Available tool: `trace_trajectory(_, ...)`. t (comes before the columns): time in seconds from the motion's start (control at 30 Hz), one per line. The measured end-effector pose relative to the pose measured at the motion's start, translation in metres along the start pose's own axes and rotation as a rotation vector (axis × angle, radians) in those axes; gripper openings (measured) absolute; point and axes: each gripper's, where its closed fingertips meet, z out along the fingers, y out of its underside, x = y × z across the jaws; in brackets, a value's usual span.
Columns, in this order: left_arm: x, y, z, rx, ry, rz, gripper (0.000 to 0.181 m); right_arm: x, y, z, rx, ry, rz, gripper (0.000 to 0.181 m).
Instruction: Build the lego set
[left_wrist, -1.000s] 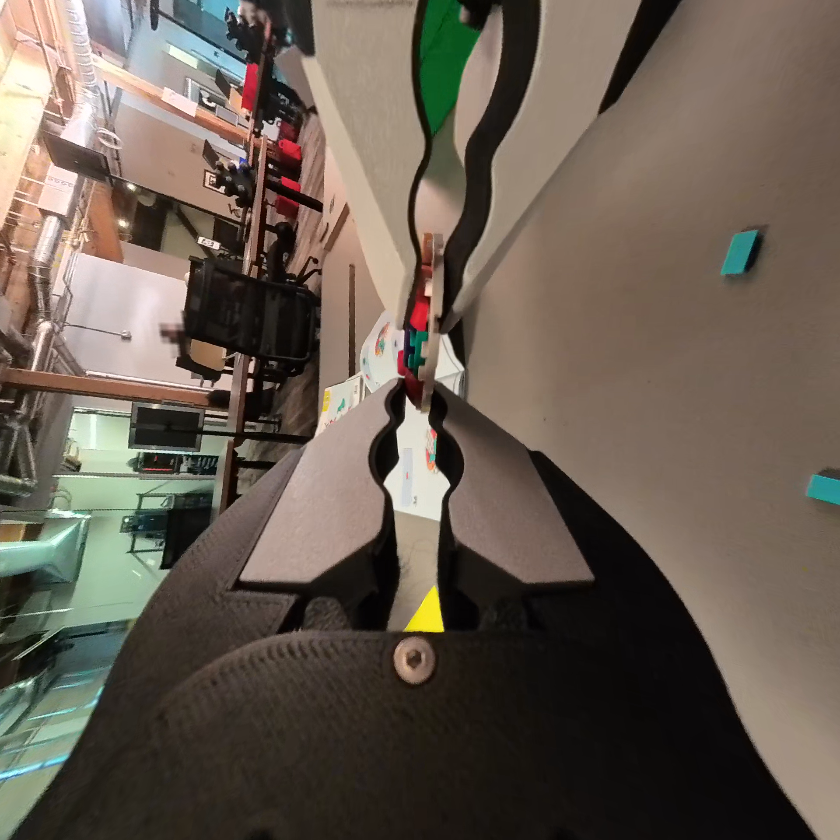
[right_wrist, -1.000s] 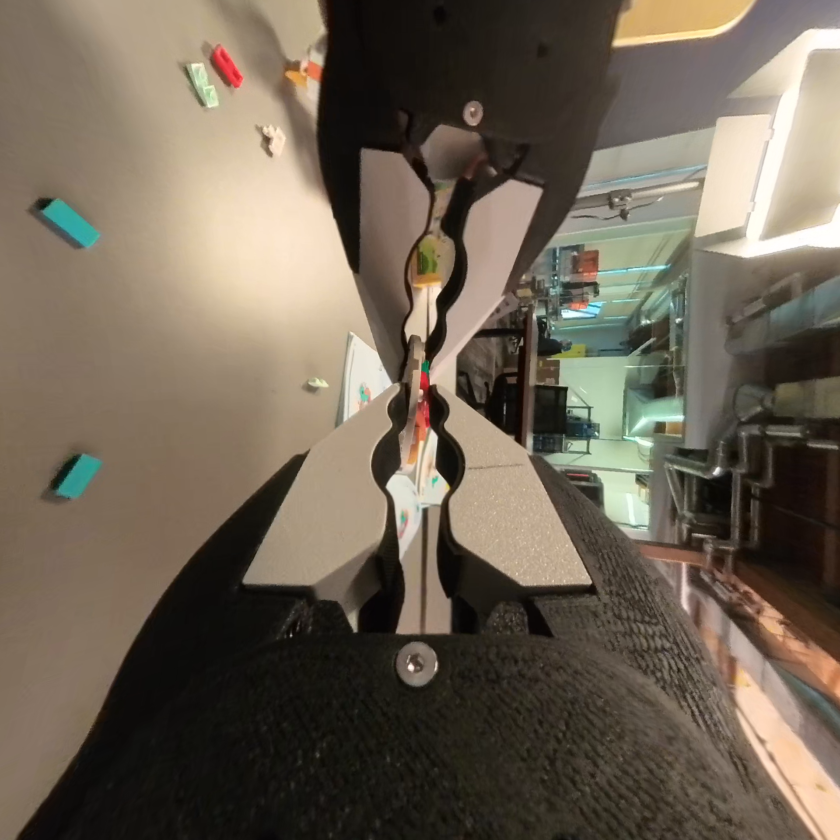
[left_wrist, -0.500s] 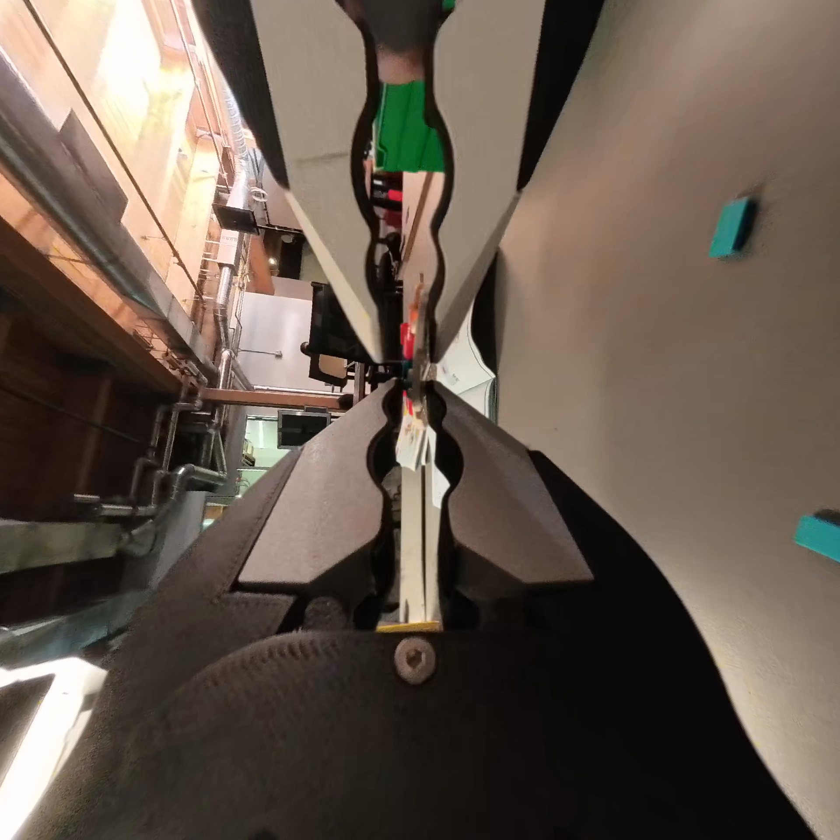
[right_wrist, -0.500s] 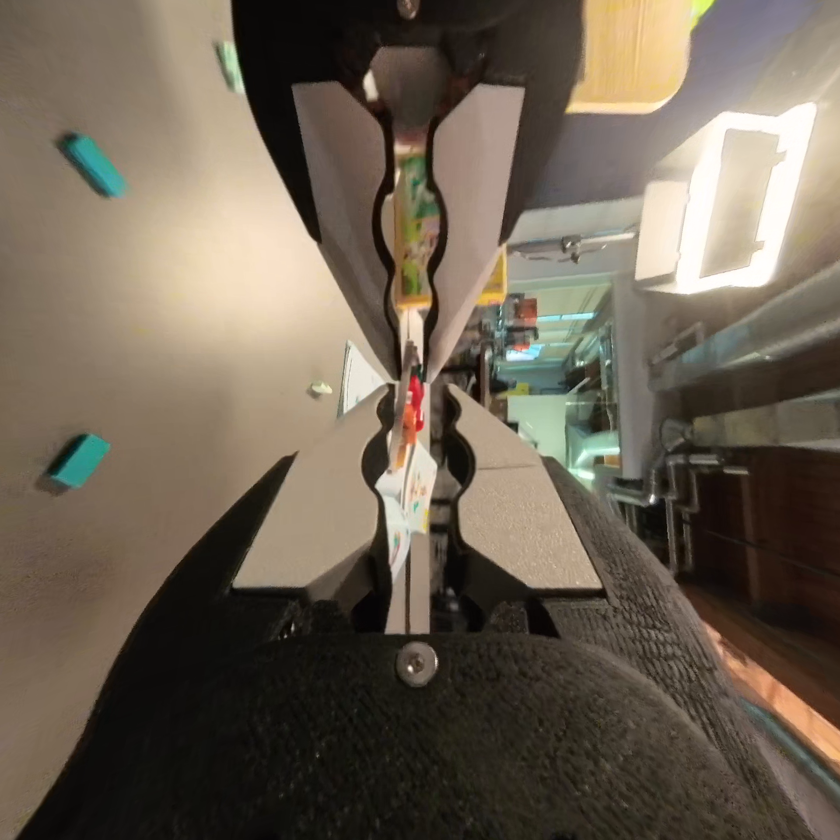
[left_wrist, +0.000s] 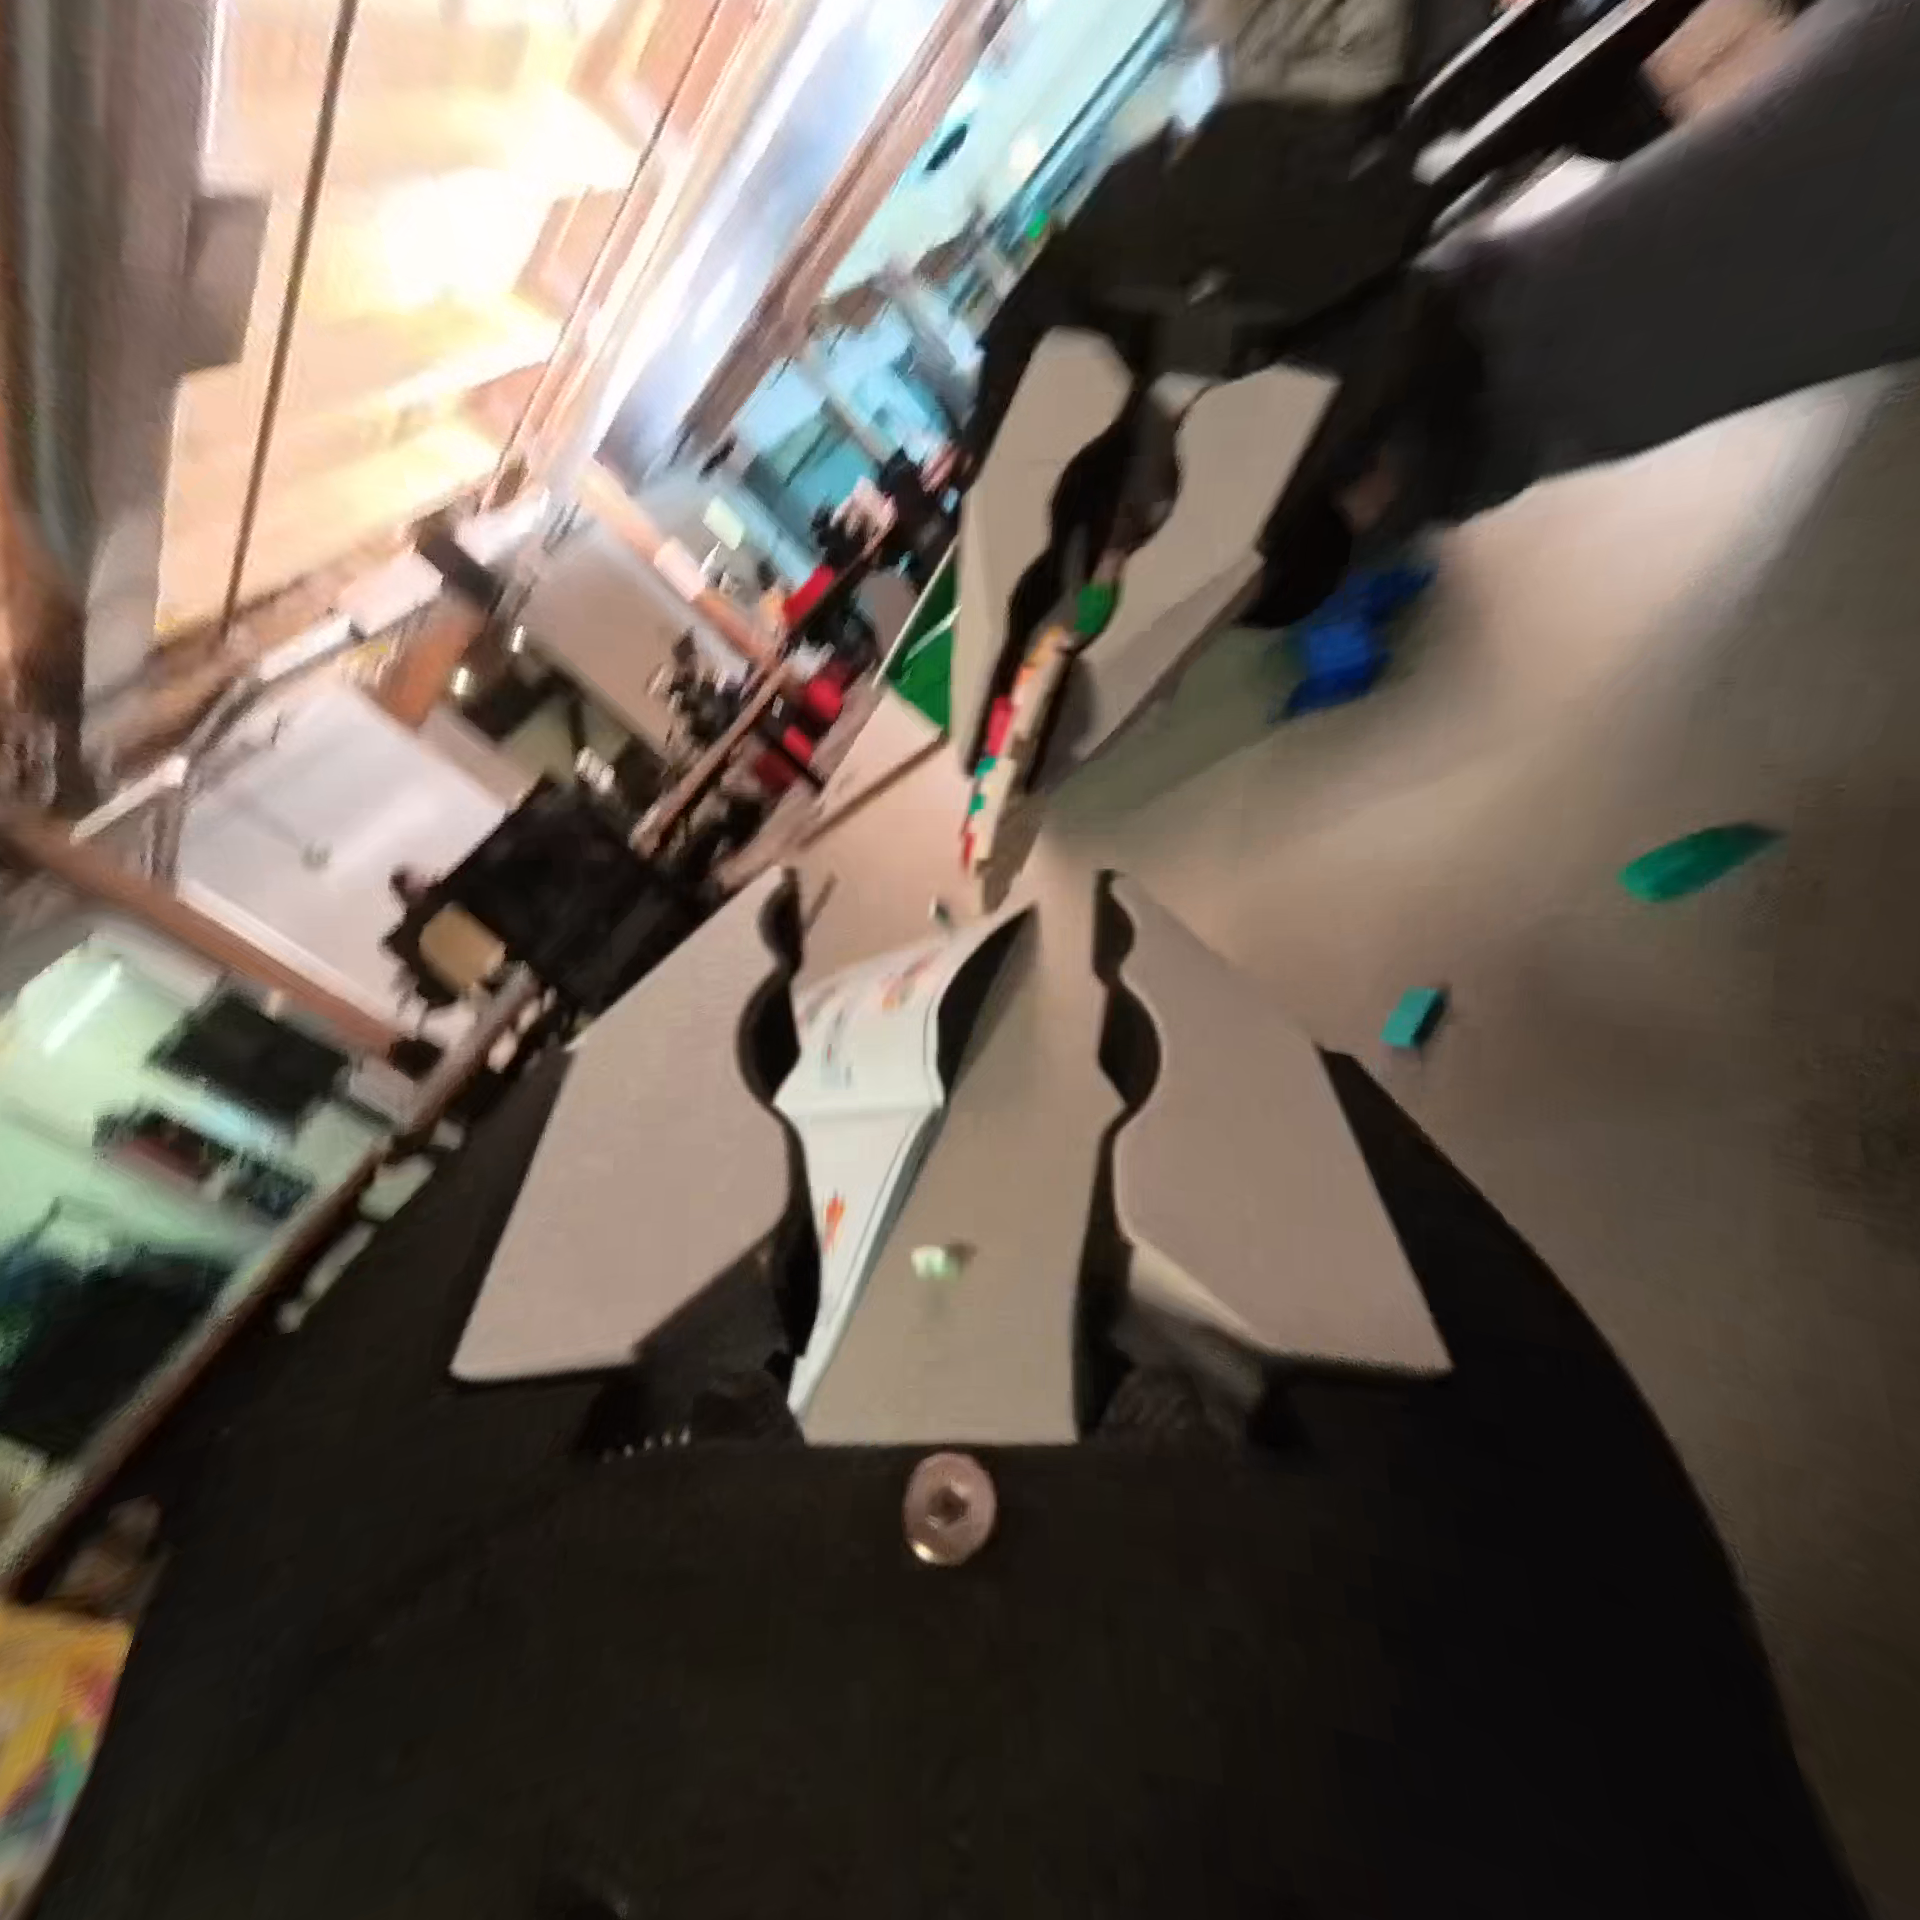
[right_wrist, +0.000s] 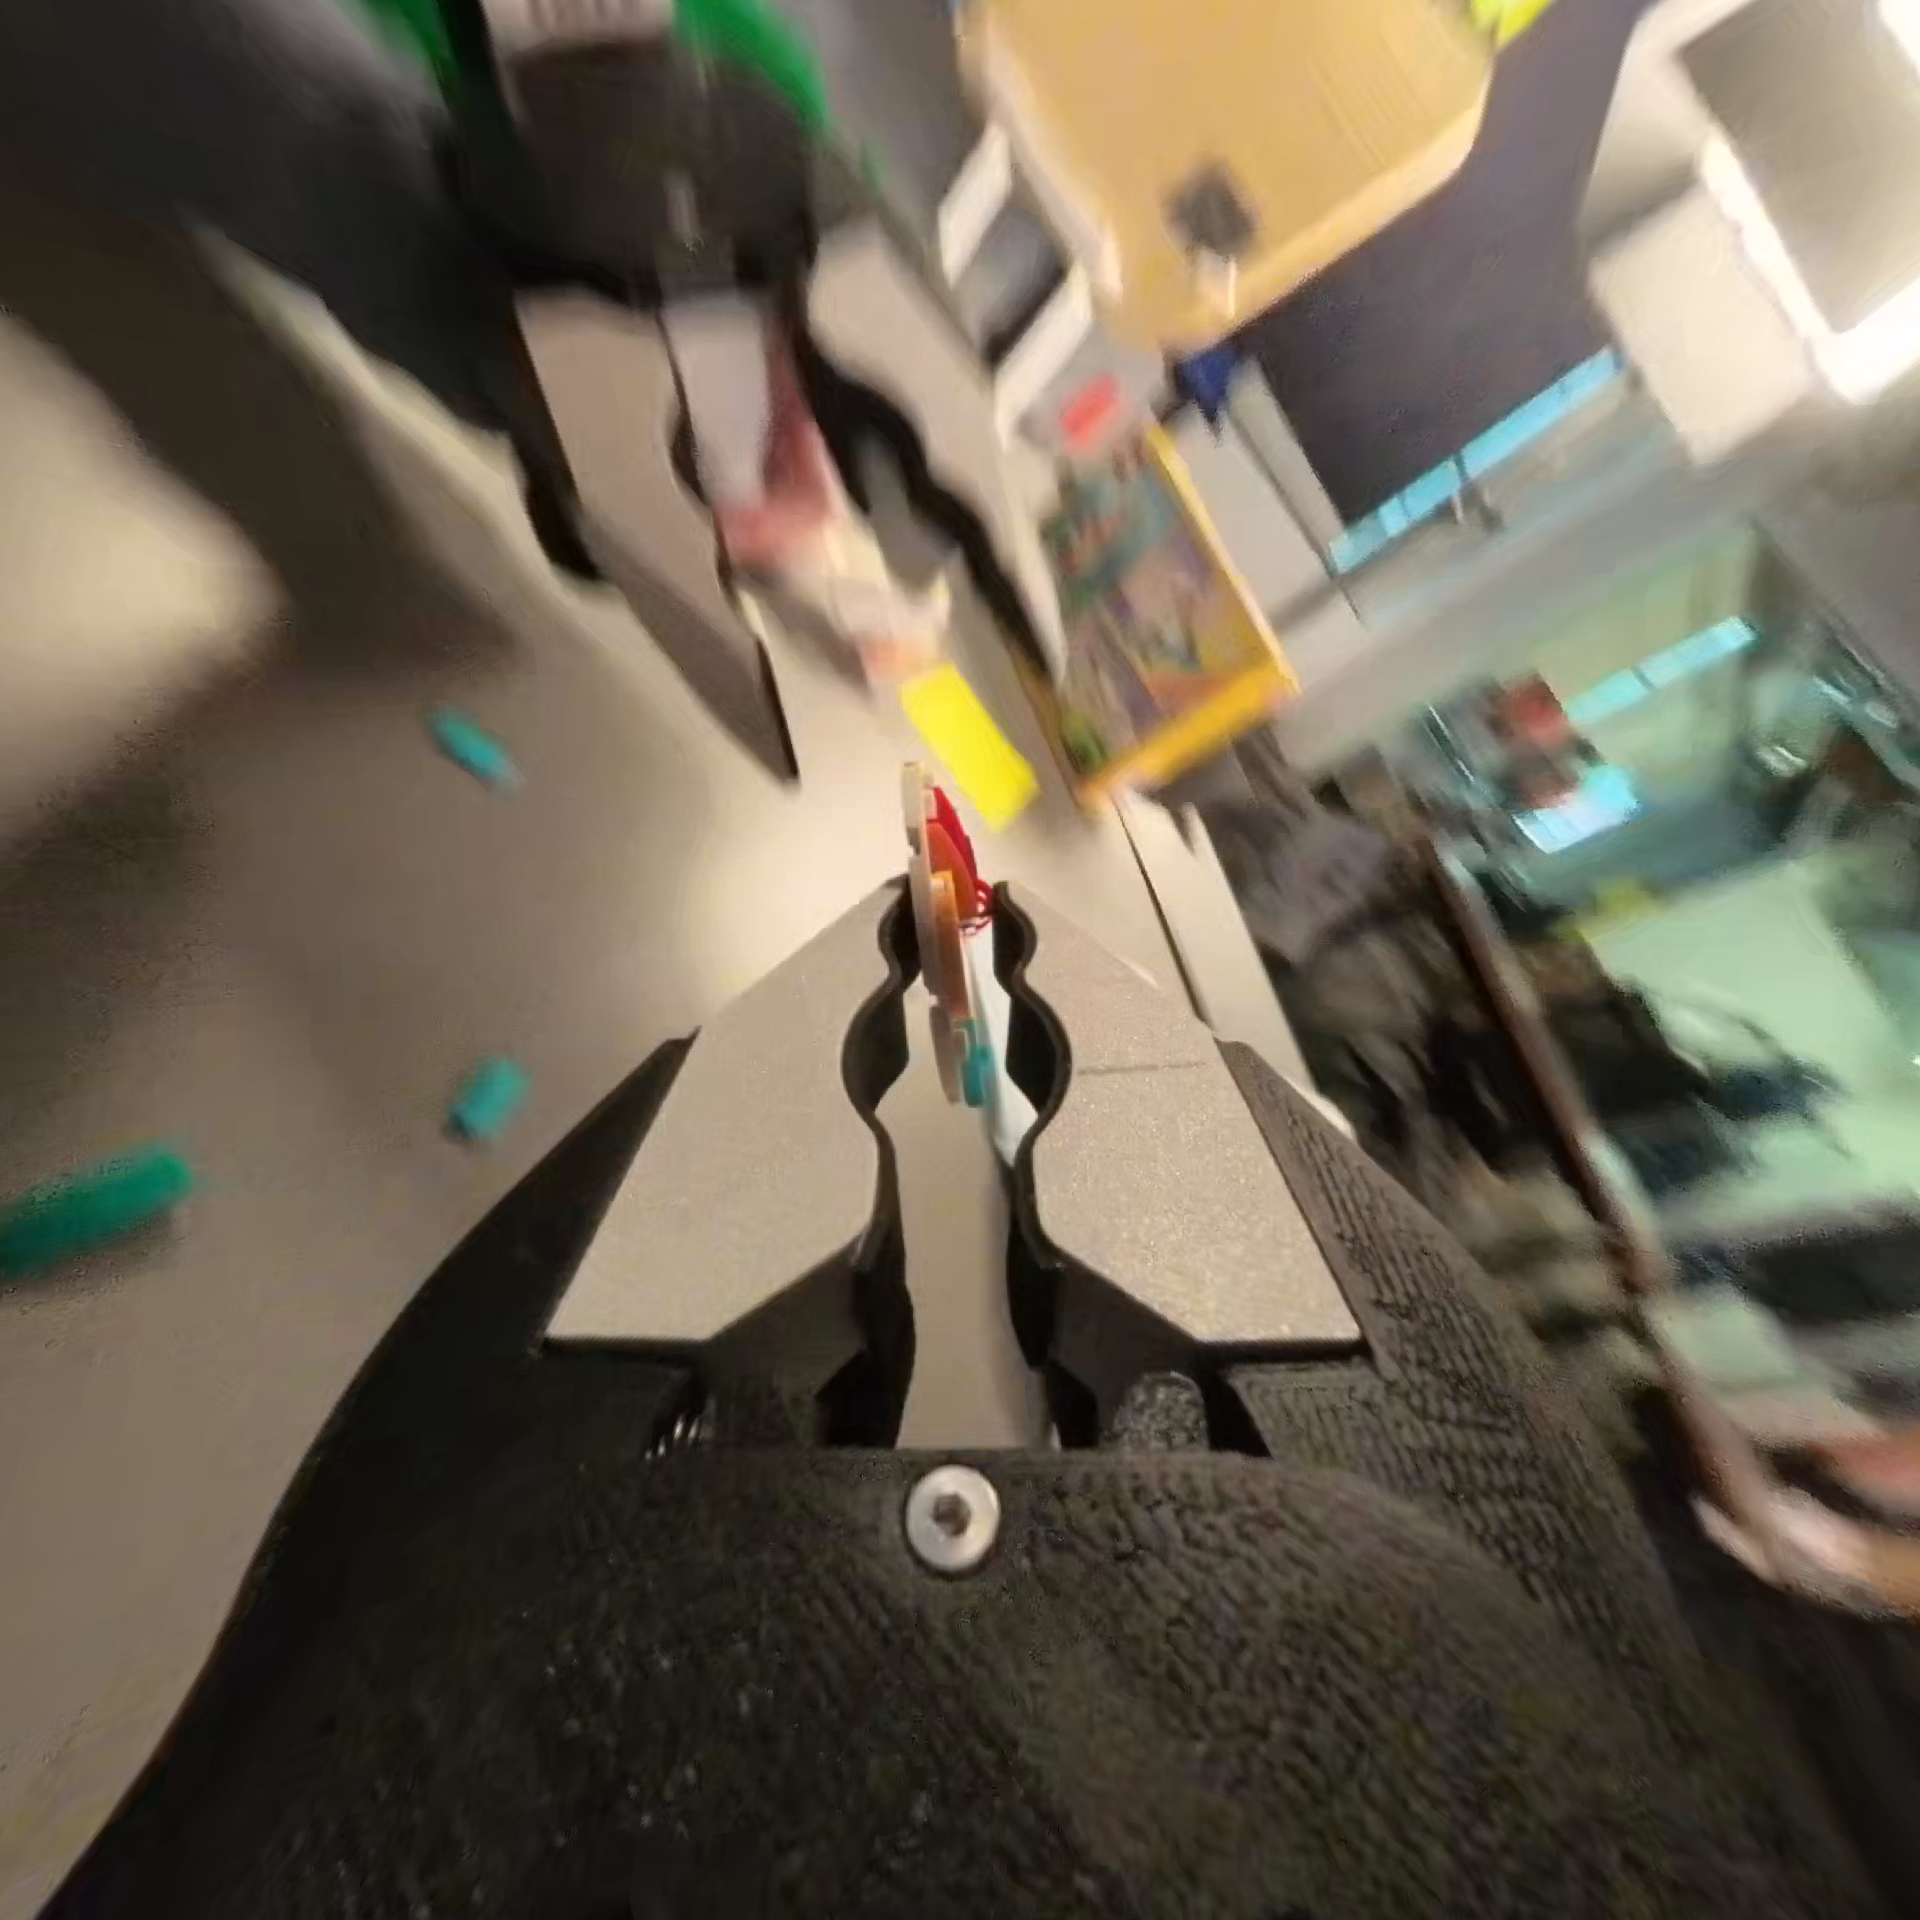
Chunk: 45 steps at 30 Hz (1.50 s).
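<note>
Above the grey worktop (left_wrist: 1558, 727), the right gripper (right_wrist: 948, 904) has its jaws closed edge-on upon the flat lego assembly (right_wrist: 940, 935), apparently for inspection or fitting, while the left gripper (left_wrist: 945, 894) stands apart, jaws wide and empty.

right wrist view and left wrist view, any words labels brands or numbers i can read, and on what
No text can be read; both views are motion-blurred.
Colourful box with yellow edge: printed front, smeared beyond reading.
Open booklet: coloured pictures, any print too small and blurred.
Lego build in the right hand-held gripper: no writing visible.
</note>
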Motion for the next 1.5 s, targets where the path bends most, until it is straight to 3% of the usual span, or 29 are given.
trace_trajectory(0.13,-0.026,0.023,-0.005,-0.058,-0.175,-0.126,0.051,0.002,0.082,-0.007,-0.518,0.109,-0.328,0.011)
trace_trajectory(0.23,-0.042,0.030,-0.011,-0.083,-0.272,-0.194,0.053,-0.015,0.112,-0.010,-0.672,0.058,-0.427,0.011)
trace_trajectory(0.3,-0.046,0.035,-0.013,-0.093,-0.302,-0.222,0.055,-0.025,0.126,-0.011,-0.729,0.012,-0.388,0.024)
trace_trajectory(0.43,-0.053,0.041,-0.019,-0.085,-0.346,-0.256,0.054,-0.029,0.128,-0.017,-0.765,-0.030,-0.276,0.026)
trace_trajectory(0.6,-0.069,0.048,-0.031,-0.028,-0.433,-0.293,0.062,-0.035,0.120,-0.045,-0.849,-0.162,0.143,0.070)
trace_trajectory(0.7,-0.071,0.045,-0.033,0.026,-0.419,-0.373,0.073,-0.031,0.111,-0.058,-0.772,-0.138,0.426,0.070)
trace_trajectory(0.8,-0.075,0.043,-0.039,0.062,-0.440,-0.412,0.076,0.001,0.095,-0.053,-0.556,0.094,0.552,0.074)
trace_trajectory(0.9,-0.077,0.042,-0.042,0.071,-0.452,-0.406,0.076,0.042,0.083,-0.047,-0.340,0.444,0.512,0.076)
trace_trajectory(1.03,-0.078,0.045,-0.040,0.037,-0.473,-0.363,0.081,0.072,0.082,-0.058,-0.195,0.846,0.360,0.073)
trace_trajectory(1.2,-0.071,0.045,-0.035,0.009,-0.433,-0.326,0.073,0.075,0.067,-0.062,-0.170,0.913,0.178,0.070)
trace_trajectory(1.5,-0.056,0.046,-0.026,-0.049,-0.369,-0.255,0.070,0.086,0.081,-0.090,-0.103,1.029,0.362,0.070)
